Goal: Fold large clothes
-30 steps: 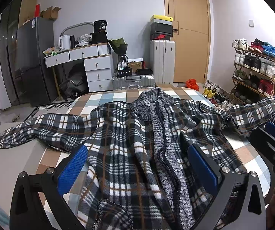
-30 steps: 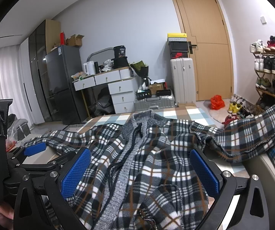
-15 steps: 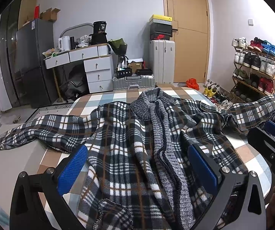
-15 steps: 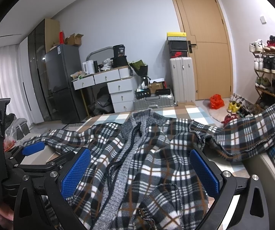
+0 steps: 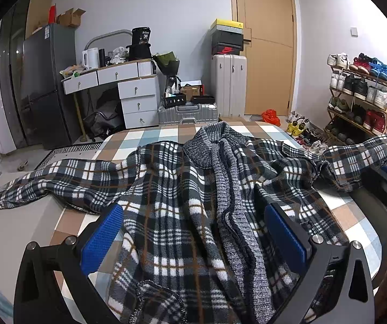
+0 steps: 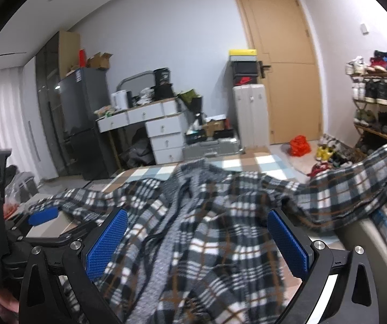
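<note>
Clearly, plaid jacket (image 5: 182, 194) spread across checked bed (image 5: 150, 136), filling frame centre, sleeves trailing to left and right edges. Left gripper (image 5: 193, 232) and right gripper (image 6: 197, 240) both spread wide, holding nothing. Fabric likely thick, soft, floppy, grippy; pinch hem corners or sleeve cuffs.

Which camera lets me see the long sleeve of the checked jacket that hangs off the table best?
The left wrist camera. There the sleeve lies sharp and whole, stretched across the table with its cuff past the edge. In the right wrist camera, that sleeve is blurry and partly hidden behind the other gripper.
</note>
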{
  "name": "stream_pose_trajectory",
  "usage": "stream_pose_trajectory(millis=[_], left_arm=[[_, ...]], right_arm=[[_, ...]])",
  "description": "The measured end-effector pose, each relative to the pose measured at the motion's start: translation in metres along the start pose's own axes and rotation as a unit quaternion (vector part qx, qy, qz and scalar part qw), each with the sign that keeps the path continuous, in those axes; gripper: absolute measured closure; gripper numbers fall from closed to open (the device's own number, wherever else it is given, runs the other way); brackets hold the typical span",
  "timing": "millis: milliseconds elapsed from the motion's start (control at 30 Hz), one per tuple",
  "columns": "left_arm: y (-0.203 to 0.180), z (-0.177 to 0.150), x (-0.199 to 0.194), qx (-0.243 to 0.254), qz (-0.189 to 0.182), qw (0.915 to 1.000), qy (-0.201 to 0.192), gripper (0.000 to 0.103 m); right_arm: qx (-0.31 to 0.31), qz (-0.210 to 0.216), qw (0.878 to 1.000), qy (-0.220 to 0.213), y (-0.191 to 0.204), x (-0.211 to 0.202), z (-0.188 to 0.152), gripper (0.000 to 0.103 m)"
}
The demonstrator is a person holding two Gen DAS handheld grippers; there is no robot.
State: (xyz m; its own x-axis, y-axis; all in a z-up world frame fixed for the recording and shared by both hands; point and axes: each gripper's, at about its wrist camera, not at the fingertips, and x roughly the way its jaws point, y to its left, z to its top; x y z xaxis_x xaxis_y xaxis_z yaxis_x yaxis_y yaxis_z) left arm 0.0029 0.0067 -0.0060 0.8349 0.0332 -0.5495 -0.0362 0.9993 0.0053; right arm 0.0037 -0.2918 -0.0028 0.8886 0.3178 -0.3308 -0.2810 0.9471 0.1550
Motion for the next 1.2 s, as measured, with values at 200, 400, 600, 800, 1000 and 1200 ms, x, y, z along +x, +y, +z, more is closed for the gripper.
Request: stream_pose_trajectory(millis=[200,400,600,800,1000,1200], left_arm=[[0.002,0.0,0.001,-0.002,-0.03,0.9994,0.018,0.001],[-0.005,0.0,-0.003,0.007,-0.044,0.9989,0.015,0.001],[-0.011,-0.001,0.004,0.008,-0.053,0.9982,0.029,0.001],[-0.016,-0.003,0.007,0.016,-0.052,0.998,0.032,0.001],[-0.014,-0.004,0.008,0.018,-0.05,0.9979,0.036,0.001],[-0.013,-0.003,0.008,0.019,-0.052,0.9978,0.038,0.001]], right_arm=[[0.091,-0.029,0.995,-0.007,-0.066,-0.019,0.027,0.0],[0.143,-0.085,0.986,0.009,-0.175,-0.059,0.067,0.0],[0.249,-0.183,0.95,0.049,-0.304,-0.083,0.093,0.0],[0.414,-0.109,0.901,0.07,-0.388,-0.069,0.084,0.0],[0.352,-0.172,0.916,0.088,-0.374,-0.043,0.107,0.009],[0.284,-0.294,0.902,0.139,-0.369,-0.015,0.114,0.065]])
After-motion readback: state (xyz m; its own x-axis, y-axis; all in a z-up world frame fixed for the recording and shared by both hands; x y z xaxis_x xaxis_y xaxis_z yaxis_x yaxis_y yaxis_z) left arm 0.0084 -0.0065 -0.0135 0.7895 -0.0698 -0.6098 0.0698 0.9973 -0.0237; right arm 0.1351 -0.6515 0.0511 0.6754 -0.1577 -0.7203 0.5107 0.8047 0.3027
